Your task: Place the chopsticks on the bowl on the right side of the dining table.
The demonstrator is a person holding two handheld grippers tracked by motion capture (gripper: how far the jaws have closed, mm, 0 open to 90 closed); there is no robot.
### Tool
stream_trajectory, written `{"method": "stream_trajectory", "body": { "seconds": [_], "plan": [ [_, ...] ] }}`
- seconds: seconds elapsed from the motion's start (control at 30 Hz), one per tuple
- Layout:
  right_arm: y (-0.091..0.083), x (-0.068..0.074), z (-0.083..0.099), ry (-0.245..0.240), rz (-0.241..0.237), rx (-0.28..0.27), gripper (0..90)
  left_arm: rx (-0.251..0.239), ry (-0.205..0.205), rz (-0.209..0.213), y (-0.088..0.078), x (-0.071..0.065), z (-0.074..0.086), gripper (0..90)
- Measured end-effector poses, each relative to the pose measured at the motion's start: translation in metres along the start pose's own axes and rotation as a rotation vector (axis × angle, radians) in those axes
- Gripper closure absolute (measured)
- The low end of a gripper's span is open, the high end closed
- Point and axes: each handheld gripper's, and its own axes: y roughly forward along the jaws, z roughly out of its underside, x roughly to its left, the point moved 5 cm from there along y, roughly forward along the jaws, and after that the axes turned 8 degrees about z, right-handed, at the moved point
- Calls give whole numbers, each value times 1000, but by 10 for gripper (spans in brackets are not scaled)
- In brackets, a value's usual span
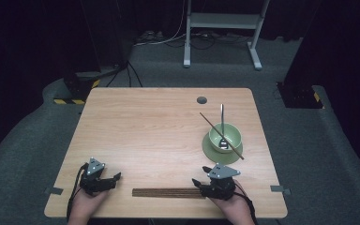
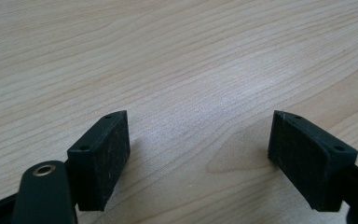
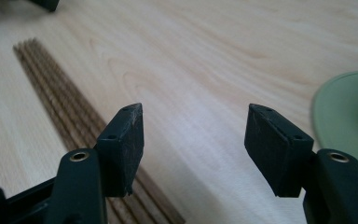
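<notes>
Fingers (image 2: 102,158) spread on both grippers, left gripper (image 1: 111,179) and right gripper (image 1: 201,178) resting low on table (image 1: 159,122).

High view: overhead, facing forward and down on the whole table (image 1: 159,117). Both gripper views: close, low over wood. Right's shares chopstick bundle (image 3: 70,116), apparently the saucer (image 3: 349,112).

No readable text, labels, brands or numbers anywhere. Only marking: yellow-and-black hazard stripes (image 1: 73,101) on a dark base on the floor, off the counter's (image 1: 145,136) far left corner; no wording on them.
</notes>
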Motion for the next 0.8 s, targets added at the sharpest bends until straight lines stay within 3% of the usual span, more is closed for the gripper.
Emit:
{"method": "stream_trajectory", "body": {
  "seconds": [0.23, 0.8],
  "plan": [
    [12, 9, 7, -29, -29, 41, 388, 1, -5, -1, 0, 0, 0, 206],
    [21, 13, 16, -17, -71, 100, 403, -1, -5, 0, 0, 0, 0, 213]
  ]
}}
